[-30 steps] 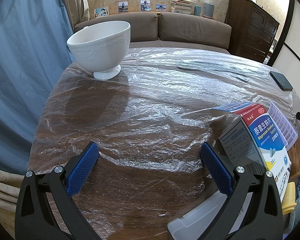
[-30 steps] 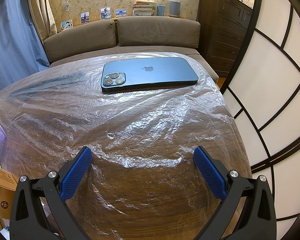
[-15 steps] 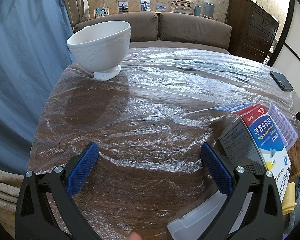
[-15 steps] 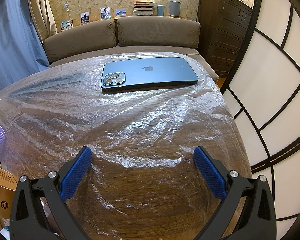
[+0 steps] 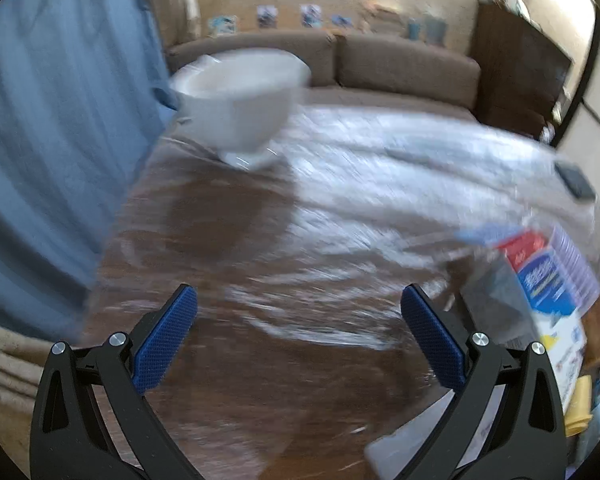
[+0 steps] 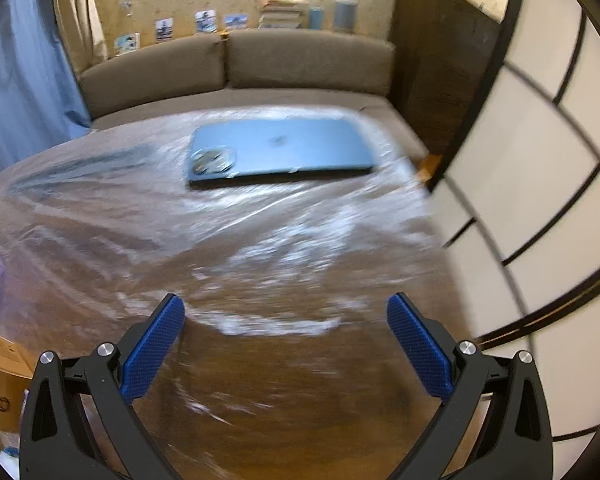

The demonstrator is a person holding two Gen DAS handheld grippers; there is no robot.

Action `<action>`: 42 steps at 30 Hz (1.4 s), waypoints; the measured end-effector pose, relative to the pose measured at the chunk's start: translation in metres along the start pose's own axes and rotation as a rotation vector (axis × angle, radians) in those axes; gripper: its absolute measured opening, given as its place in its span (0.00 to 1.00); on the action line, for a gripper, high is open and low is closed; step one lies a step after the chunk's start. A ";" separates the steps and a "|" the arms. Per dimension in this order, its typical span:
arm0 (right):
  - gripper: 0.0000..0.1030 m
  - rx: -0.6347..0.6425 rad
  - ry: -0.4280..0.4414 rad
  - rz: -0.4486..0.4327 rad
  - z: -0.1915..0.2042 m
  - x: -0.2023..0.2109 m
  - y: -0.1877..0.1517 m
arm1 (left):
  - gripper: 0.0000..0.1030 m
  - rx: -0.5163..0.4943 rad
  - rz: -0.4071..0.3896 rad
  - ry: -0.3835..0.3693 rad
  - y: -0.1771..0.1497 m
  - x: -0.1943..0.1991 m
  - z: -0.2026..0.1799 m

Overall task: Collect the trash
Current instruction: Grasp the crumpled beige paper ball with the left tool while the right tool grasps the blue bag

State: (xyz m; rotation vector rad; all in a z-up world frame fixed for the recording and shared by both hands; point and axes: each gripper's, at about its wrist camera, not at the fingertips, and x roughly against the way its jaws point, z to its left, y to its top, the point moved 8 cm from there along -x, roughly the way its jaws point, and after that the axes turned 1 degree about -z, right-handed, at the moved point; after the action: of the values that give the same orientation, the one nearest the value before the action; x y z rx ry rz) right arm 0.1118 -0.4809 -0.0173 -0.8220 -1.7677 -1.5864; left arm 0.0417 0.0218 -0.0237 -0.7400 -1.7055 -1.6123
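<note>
At lower right of the left view stands the red-white-and-blue cardboard medicine box (image 5: 548, 280) on the film-covered bench (image 5: 300, 240); likely light, crushable, best pinched across its narrow sides; left gripper (image 5: 300, 316) and right gripper (image 6: 286, 328) jaws gape empty.

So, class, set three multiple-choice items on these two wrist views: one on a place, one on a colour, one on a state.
1. Where is the white bowl in the left wrist view?
A. far left of the table
B. between the fingers
C. on the sofa

2. What colour is the phone?
A. red
B. blue
C. white

3. How is the right gripper?
A. shut on the phone
B. shut, empty
C. open, empty

Key: 1 A, it stands near the table's far left edge by the curtain; 2 B, its back is blue; 3 C, its fingers stand wide apart with only table between them.
</note>
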 end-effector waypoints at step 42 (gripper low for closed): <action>0.64 0.526 0.497 0.026 0.172 0.147 -0.165 | 0.68 -0.400 0.041 -0.276 -0.149 0.112 -0.163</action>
State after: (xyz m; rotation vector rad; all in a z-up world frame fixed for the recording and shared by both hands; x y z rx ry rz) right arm -0.1156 -0.3172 -0.0174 -0.1760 -1.6670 -1.0964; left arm -0.1304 -0.1566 -0.0252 -1.2319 -1.5493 -1.9188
